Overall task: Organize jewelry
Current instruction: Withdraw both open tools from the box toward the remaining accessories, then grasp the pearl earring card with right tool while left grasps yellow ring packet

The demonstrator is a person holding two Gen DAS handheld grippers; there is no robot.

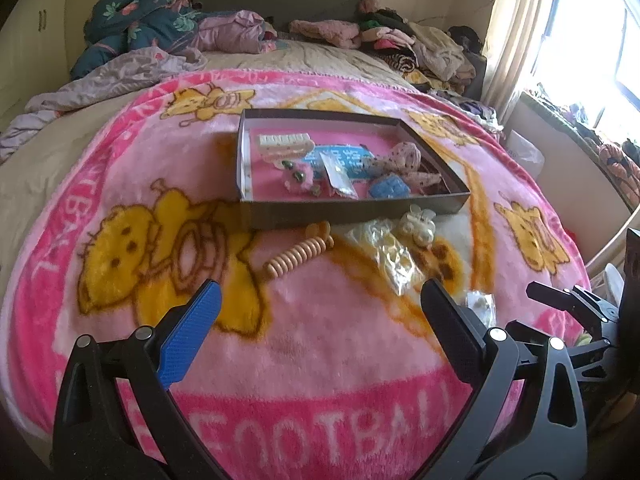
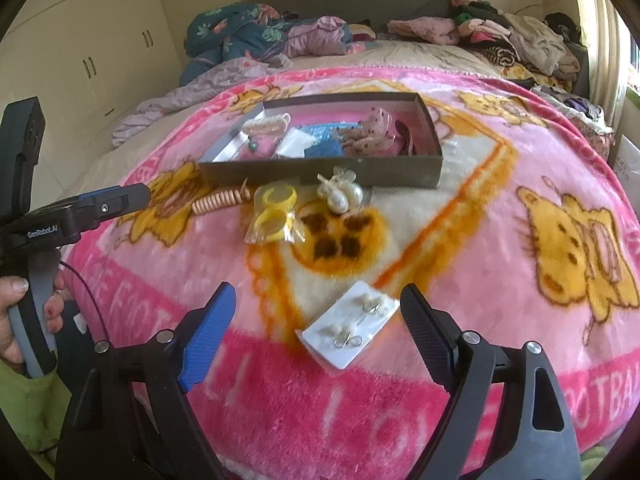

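A shallow dark box lies on the pink blanket with hair clips, a scrunchie and small packets inside. In front of it lie an orange spiral hair tie, a clear bag of yellow rings and a pearl clip. A white card of pearl earrings lies just ahead of my right gripper, which is open and empty. My left gripper is open over bare blanket, short of the hair tie.
The pink cartoon blanket covers a bed. Piles of clothes lie along the headboard, cupboards stand at the left and a curtained window at the right. A person's hand holds the left gripper's handle.
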